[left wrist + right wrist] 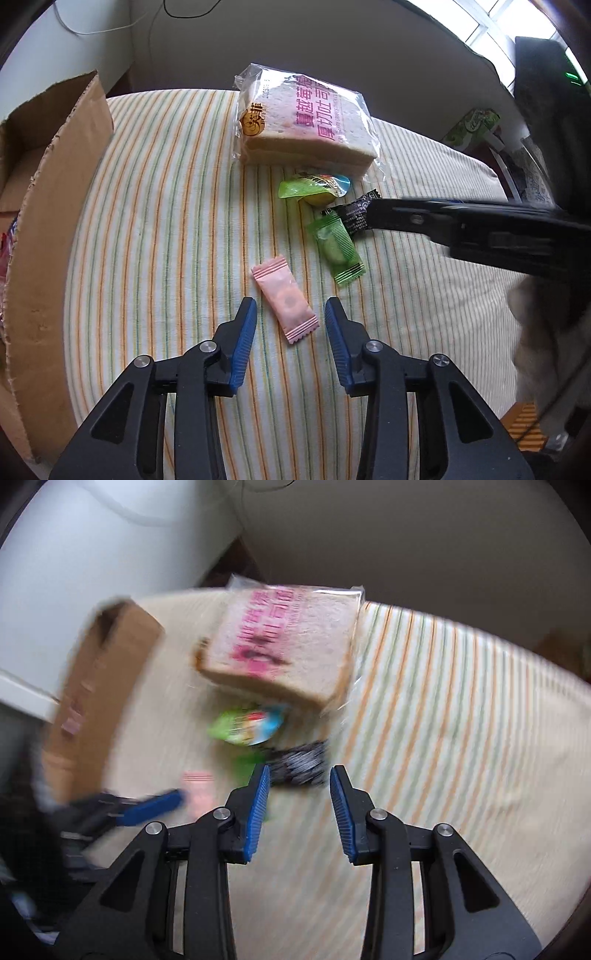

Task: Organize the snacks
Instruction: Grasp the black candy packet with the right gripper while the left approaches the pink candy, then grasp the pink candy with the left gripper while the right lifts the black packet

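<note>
Mostly the sorting is still ahead: the cardboard box (55, 155) at far left seems to hold something, though barely visible. The left gripper (291, 312) straddles the pink candy (284, 299), jaws released; the right gripper (299, 775), also released, hovers by the black packet (299, 762). The bread pack (306, 122), jelly cup (317, 186) and green candy (336, 247) lie on the striped cloth (166, 221).

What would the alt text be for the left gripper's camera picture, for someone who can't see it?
The left gripper hangs open over a pink candy on a striped cloth. Beyond lie a green candy, a jelly cup and packaged bread; the right gripper reaches a black packet. A cardboard box stands left.
</note>
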Demonstrator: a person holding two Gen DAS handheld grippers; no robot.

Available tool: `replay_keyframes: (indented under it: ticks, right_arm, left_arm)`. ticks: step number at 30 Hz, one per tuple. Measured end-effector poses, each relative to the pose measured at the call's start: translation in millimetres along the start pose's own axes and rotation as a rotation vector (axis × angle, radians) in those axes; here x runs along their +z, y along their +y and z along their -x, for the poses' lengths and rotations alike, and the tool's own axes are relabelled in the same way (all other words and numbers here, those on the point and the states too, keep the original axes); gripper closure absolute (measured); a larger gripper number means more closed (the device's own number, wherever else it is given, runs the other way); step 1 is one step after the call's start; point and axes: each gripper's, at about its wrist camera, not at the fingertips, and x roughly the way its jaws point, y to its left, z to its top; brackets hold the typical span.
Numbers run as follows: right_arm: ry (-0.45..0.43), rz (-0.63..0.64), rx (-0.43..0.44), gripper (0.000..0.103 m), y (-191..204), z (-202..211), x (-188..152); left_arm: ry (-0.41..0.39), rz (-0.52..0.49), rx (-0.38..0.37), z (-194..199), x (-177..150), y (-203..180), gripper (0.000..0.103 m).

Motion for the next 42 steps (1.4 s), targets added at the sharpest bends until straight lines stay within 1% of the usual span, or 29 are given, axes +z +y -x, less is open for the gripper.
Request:
replay_keyframes:
  ticks: [3,5,8,10,11,13,15,20,22,23,29,30,33,35,37,39,42]
  right_arm:
    - [0.046,-0.068,0.070,0.067,-1.6,-6.5,-4.6]
    - [0.070,-0.111,0.086,0.067,-4.1,-16.0,-2.5]
    - [0.065,-0.243,0.113,0.067,-15.0,-25.8,5.2]
    - [0.045,-0.338,0.123,0.067,-23.7,-26.8,9.4]
    - [0.040,-0.348,0.116,0.067,-25.5,-26.4,11.2]
    - [0.030,-0.334,0.069,0.067,-18.4,-30.0,17.5]
    - [0.024,-0.283,0.016,0.067,-7.6,-32.3,23.6]
    - [0.036,-0.144,-0.056,0.068,13.7,-39.9,27.8]
    - [0.045,-0.082,-0.094,0.076,19.6,-41.7,27.9]
    - [0.048,-0.070,-0.097,0.076,29.1,-46.6,30.2]
    - [0.054,-0.095,-0.111,0.076,26.2,-48.3,36.4]
    - [0.056,-0.082,-0.119,0.074,28.8,-48.0,36.3]
    - [0.061,-0.003,-0.170,0.074,42.7,-53.1,35.4]
    - [0.068,0.017,-0.175,0.074,53.1,-58.1,35.3]
    - [0.068,0.002,-0.167,0.078,48.2,-56.4,33.6]
    - [0.065,-0.007,-0.167,0.079,40.5,-53.7,31.3]
    - [0.057,-0.012,-0.185,0.079,33.8,-50.5,26.4]
  left_arm:
    - [-0.008,0.001,-0.003,-3.5,3.2,-3.8,0.066]
    - [-0.015,0.000,0.001,-7.8,6.3,-8.2,0.066]
    - [-0.021,-0.020,0.005,-7.7,7.1,-9.5,0.066]
    - [-0.025,-0.025,0.000,-6.8,5.3,-10.1,0.066]
    - [-0.027,-0.026,-0.002,-6.5,4.5,-10.2,0.066]
    - [-0.028,-0.030,-0.002,-7.1,4.4,-11.6,0.066]
    - [-0.032,-0.038,-0.002,-7.3,3.8,-12.9,0.066]
    - [-0.047,-0.041,0.004,-3.6,-0.3,-9.6,0.066]
    - [-0.052,-0.036,-0.001,2.0,-5.5,-2.8,0.066]
    - [-0.051,-0.034,-0.006,2.7,-6.0,-1.1,0.066]
    - [-0.045,-0.016,-0.027,8.1,-10.8,6.4,0.066]
    - [-0.042,-0.010,-0.030,8.3,-11.7,7.6,0.066]
    - [-0.035,0.010,-0.037,10.6,-13.2,10.7,0.066]
    - [-0.029,0.015,-0.037,7.3,-9.3,11.5,0.066]
    - [-0.023,0.014,-0.036,5.6,-8.6,6.6,0.066]
    - [-0.026,-0.006,-0.012,1.1,-5.2,1.8,0.066]
    - [-0.046,-0.075,0.081,-2.6,-6.9,-13.5,0.066]
